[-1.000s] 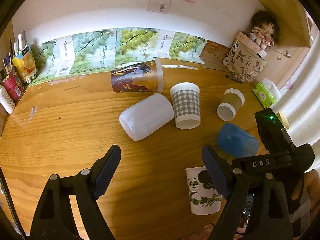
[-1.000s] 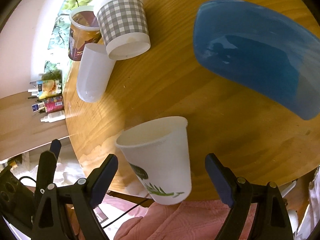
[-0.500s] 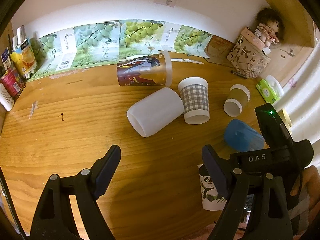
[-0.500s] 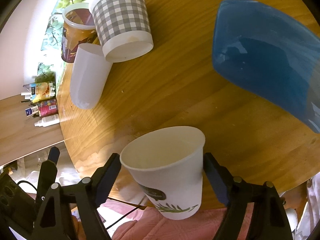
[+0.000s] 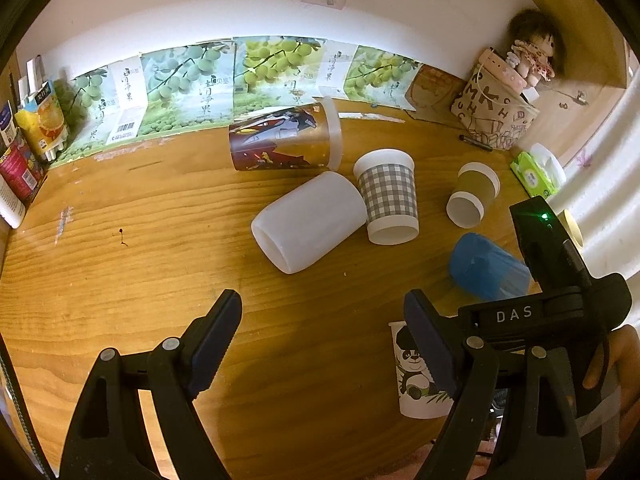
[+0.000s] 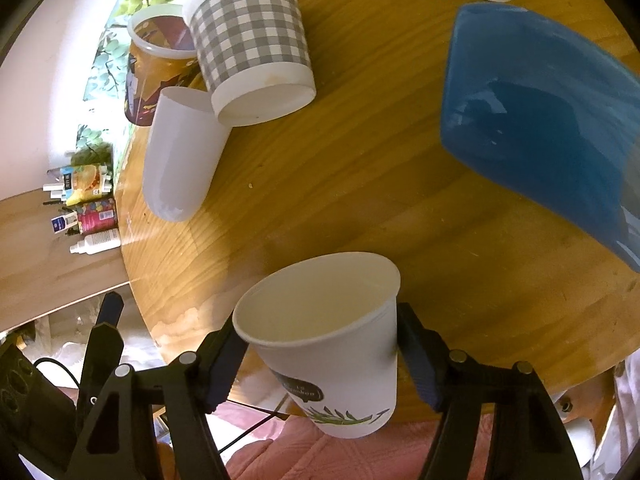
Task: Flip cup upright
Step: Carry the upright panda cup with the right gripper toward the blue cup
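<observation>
Right gripper clamps the panda paper cup by its upper wall, both pads touching; cup upright, mouth open, at the near table edge. Left gripper hangs open over bare wood, holding nothing. Ahead of it: white cup, checkered cup, blue cup, all lying tipped over.
</observation>
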Motion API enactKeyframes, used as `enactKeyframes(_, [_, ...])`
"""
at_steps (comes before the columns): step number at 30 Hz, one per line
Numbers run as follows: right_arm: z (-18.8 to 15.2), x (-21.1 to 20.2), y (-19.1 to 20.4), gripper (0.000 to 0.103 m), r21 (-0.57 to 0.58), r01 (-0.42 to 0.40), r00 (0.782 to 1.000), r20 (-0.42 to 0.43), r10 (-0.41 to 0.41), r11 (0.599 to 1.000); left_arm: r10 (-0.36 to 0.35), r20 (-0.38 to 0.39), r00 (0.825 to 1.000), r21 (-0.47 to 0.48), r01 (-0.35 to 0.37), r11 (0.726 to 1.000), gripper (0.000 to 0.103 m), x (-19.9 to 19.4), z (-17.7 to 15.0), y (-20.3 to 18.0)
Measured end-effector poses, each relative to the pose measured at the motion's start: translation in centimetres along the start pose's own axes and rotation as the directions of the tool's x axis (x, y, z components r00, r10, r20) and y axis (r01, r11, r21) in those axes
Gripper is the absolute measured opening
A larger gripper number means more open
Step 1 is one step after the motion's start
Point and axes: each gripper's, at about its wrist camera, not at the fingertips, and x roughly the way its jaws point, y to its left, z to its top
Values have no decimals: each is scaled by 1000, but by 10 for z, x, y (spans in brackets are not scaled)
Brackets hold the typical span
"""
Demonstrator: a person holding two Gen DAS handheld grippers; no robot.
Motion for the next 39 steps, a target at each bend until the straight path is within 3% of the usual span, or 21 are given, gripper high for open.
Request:
enactKeyframes(11, [-4,-10,10,71,-70,-36,997,65,40,997,13,-1,1000,-22,-13,1000,86,-4,-10,-3])
enactKeyframes(21, [-13,-31,15,71,-177,-69,981,167,100,982,30,15,999,-32,-30,999,86,-15,-28,-17])
enactKeyframes(32, [-28,-55,2,71,-245,-141,943,263,206,959,47,22,999,-35,-46,998,86,-31,-48,-26])
enactKeyframes(39, [-37,-78,-2,71,-312,-105,908,356,219,944,73,40,996,-37,-72,997,86,-44,-65,-31])
